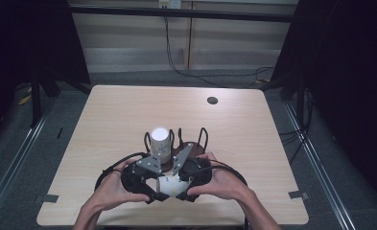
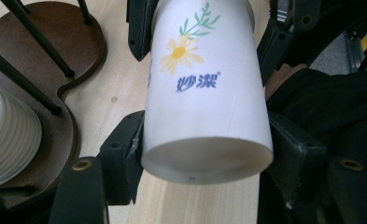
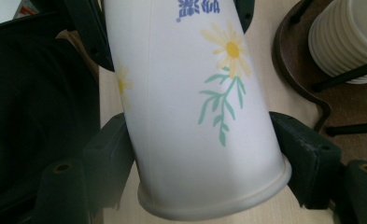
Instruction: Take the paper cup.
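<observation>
Both the left gripper and the right gripper are clamped on one paper cup, held lying between the hands. It seems already pulled from the cup stack in the wooden holder; setting it down remains.

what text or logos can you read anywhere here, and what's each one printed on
"妙潔" in blue with a small registered mark, under a yellow daisy, on the paper cup clamped between the left gripper jaws.
The same blue characters, cut off by the top edge and not fully readable, on that cup in the right gripper view.
A tiny mark on the cup's base rim: too small to read.
Stacked cups in the holder: no readable print.
</observation>
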The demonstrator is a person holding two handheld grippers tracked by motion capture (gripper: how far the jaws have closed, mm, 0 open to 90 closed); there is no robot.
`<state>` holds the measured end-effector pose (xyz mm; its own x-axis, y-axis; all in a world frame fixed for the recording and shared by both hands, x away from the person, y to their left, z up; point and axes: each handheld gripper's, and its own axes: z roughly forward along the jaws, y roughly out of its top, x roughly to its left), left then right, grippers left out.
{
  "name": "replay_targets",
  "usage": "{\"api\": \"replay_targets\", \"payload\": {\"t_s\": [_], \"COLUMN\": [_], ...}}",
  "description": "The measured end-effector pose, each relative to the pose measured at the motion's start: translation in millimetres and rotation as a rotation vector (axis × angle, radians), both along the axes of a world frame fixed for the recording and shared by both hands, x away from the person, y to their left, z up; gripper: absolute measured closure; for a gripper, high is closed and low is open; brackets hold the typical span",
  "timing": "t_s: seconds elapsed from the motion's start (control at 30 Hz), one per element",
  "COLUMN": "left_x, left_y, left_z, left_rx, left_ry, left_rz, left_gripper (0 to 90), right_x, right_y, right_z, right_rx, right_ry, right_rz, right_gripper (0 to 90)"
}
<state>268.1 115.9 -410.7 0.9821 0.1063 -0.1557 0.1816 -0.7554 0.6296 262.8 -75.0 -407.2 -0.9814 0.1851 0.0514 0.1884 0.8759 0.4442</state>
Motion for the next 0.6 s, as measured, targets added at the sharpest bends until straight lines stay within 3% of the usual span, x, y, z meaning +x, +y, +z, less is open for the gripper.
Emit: {"api": "replay_targets", "payload": {"t_s": [0.2,0.37,0.6], "left_x": [-0.4,0.5,1.4], "left_y": [-0.4,-1.3,2.5], "left_z": [-0.1,-1.6,-0.5], "left_rx": [-0.008,0.011,-0.001], "left_ry": [0.013,0.022,0.007], "left_rz": [-0.001,0.003,0.014], "left_gripper": [34.4,35.8,37.2], "right_x": [-1.8,-1.5,-0.6], "right_y": [1.7,2.5,2.8], "right_z": [2.0,0.4,-0.4], "right_rx": [0.007,-0.001,0.018], "right_ry": [-0.007,-0.007,-0.022], "right_rz": [0.008,0.010,0.004], "right_gripper": [26.3,26.5,23.9]}}
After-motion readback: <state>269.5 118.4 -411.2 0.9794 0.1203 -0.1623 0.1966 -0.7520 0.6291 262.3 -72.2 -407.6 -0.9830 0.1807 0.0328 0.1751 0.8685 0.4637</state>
